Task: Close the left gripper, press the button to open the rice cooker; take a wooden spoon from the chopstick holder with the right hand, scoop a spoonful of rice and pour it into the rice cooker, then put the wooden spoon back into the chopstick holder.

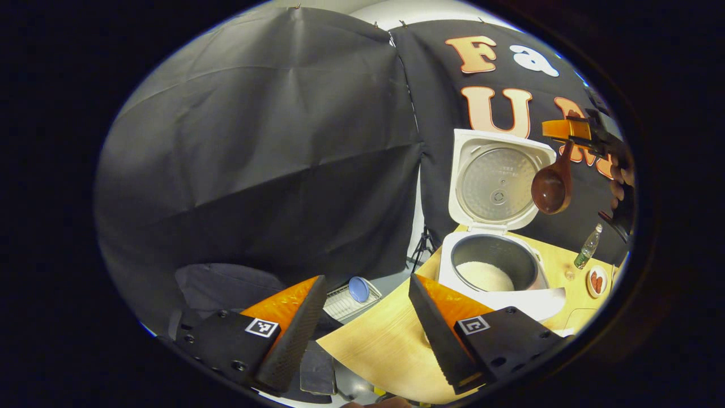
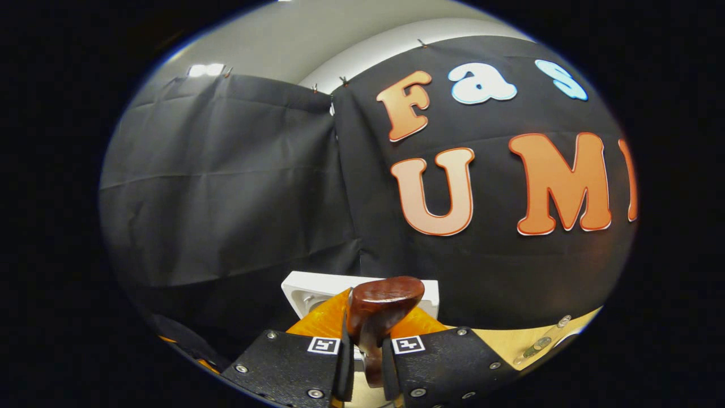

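The cooker stands open at the left view's 3 o'clock, lid upright and rice in the pot, so the button step looks done. The right gripper is clamped on the spoon, which in the left view hangs bowl-down at 2 o'clock beside the lid; whether it has scooped I cannot tell, and returning it remains. The left gripper idles agape over the table edge; a bottle and saucer sit right of the cooker, clear of the pot.
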Demonstrator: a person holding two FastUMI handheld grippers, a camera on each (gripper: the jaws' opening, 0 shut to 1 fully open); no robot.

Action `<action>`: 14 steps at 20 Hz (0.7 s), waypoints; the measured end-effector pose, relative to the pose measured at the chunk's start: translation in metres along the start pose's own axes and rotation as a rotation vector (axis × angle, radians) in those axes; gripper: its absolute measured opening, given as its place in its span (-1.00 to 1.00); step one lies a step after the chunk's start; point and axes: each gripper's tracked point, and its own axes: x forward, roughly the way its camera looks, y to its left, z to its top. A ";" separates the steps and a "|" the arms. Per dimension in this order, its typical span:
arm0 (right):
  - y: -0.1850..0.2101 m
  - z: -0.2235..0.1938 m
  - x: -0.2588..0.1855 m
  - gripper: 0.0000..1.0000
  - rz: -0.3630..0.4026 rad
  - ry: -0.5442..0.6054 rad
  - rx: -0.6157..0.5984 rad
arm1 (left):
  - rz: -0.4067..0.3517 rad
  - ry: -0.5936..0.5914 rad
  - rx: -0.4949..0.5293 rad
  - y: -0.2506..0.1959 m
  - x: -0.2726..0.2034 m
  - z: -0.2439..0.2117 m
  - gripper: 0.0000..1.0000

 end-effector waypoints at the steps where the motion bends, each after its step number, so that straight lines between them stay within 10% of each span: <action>1: -0.010 0.004 -0.009 -0.62 -0.004 -0.002 0.025 | -0.002 0.007 -0.033 -0.007 -0.006 0.001 0.84; 14: -0.201 0.006 -0.159 -0.61 -0.249 -0.027 0.449 | -0.167 0.044 -0.023 -0.134 -0.060 -0.005 0.86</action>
